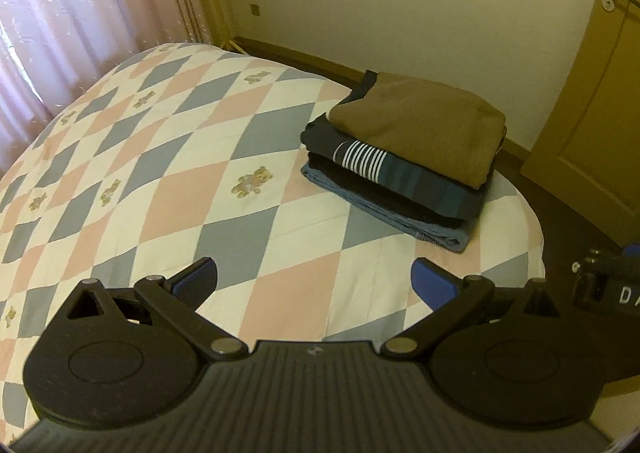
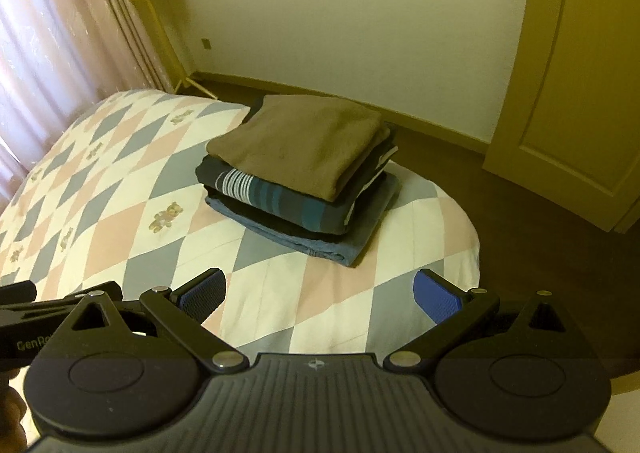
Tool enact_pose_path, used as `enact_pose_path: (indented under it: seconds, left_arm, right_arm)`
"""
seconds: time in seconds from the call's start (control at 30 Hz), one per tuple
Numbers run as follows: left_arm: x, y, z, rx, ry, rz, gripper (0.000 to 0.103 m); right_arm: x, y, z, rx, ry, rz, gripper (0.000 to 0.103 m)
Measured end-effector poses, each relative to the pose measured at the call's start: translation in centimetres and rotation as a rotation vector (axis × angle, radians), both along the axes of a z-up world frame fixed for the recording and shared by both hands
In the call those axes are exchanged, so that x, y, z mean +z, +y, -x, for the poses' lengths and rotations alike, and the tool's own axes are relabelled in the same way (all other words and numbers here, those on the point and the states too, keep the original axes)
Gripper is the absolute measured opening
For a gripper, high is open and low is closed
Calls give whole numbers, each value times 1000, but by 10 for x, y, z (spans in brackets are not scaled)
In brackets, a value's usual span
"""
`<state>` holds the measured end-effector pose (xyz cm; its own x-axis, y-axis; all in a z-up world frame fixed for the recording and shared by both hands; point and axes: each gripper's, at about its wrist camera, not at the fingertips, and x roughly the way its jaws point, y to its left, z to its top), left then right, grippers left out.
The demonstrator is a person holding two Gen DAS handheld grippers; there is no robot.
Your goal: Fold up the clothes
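Clothes, folded and stacked, near the far right corner of a bed (image 1: 168, 157) (image 2: 120, 229) under a quilt of pink, grey-blue and white diamonds with small teddy-bear motifs. Largest to smallest:

Bed: filling the lower and left field of both wrist views; pink curtain (image 1: 60, 21) (image 2: 48, 37) beyond its left side, pale wall and wooden door (image 1: 600, 113) (image 2: 576, 73) behind.

Stack of clothes (image 1: 404, 157) (image 2: 304, 173): four layers resting squarely on the quilt. Bottom, light blue denim (image 1: 424, 231) (image 2: 320, 247); above it a black garment, thin edge only visible; then a dark navy piece with white and teal stripes (image 1: 364, 161) (image 2: 240, 183); on top, an olive-brown garment (image 1: 420, 121) (image 2: 300, 141), flat and neatly squared.

Left tongs (image 1: 314, 281): spread wide, blue pads well apart, gripping nothing, held above the near part of the quilt and clear of the stack.

Right tongs (image 2: 320, 291): likewise spread wide and empty, above the quilt, short of the stack. Edge of the other device visible at the frame margin in each view.
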<state>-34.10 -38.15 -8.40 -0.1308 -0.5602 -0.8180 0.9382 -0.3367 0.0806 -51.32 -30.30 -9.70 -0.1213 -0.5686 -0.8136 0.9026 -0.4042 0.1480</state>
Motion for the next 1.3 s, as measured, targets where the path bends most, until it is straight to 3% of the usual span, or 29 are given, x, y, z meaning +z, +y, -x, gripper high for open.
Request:
enact_pose_path:
  seconds: [0.53, 1.1, 1.3]
  left_arm:
    - [-24, -57, 41, -12, 0, -70, 102]
    - [-23, -83, 64, 25, -1, -65, 102]
    - [-22, -84, 67, 40, 38, -52, 102]
  right_arm:
    - [-25, -43, 34, 32, -2, -102, 103]
    - [-36, -74, 60, 94, -8, -146, 103]
    - [-42, -81, 72, 115, -4, -161, 103]
